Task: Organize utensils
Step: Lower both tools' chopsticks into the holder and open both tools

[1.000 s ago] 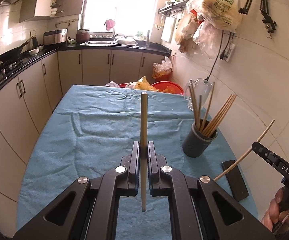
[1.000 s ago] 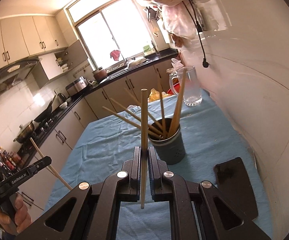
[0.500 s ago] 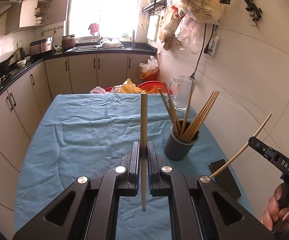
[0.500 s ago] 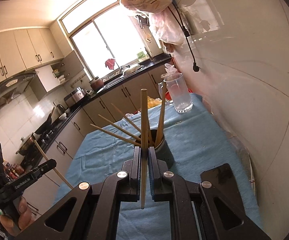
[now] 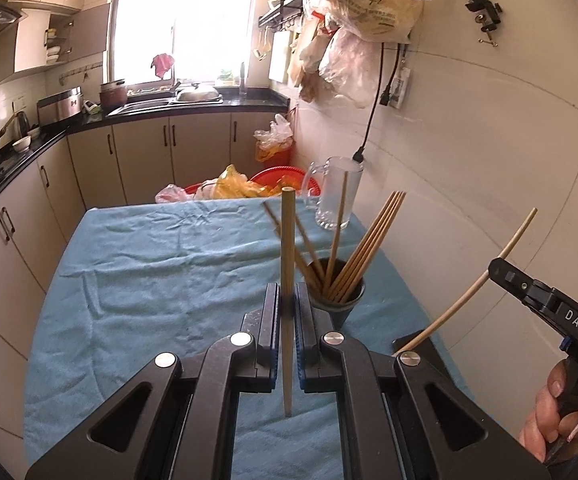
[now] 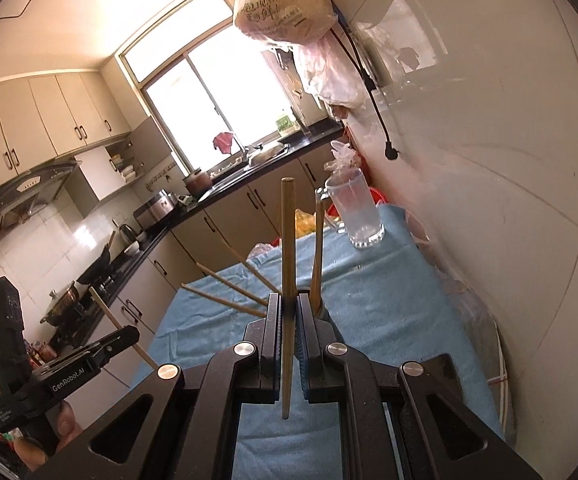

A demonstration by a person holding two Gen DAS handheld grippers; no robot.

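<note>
In the left wrist view my left gripper point(image 5: 288, 308) is shut on a wooden chopstick point(image 5: 288, 248) that stands upright between its pads. Just behind it to the right stands a dark grey holder point(image 5: 343, 302) with several chopsticks point(image 5: 369, 248) fanned out in it. At the right edge a hand holds my right gripper point(image 5: 501, 270), shut on a pale chopstick point(image 5: 465, 298). In the right wrist view that gripper point(image 6: 288, 316) clamps its chopstick point(image 6: 288, 240) upright. The holder point(image 6: 323, 312) is mostly hidden behind its fingers. My left gripper point(image 6: 129, 336) shows at lower left.
A blue cloth point(image 5: 149, 272) covers the table. A glass mug point(image 5: 335, 196) stands at the far right by the tiled wall, and a black phone point(image 5: 429, 344) lies near the holder. Red basins and bags sit beyond the far edge. Plastic bags hang overhead.
Both grippers have come closer to the holder, each still clamping its chopstick. In the left view the holder slid from the right toward centre. In the right view it slipped behind the fingers.
</note>
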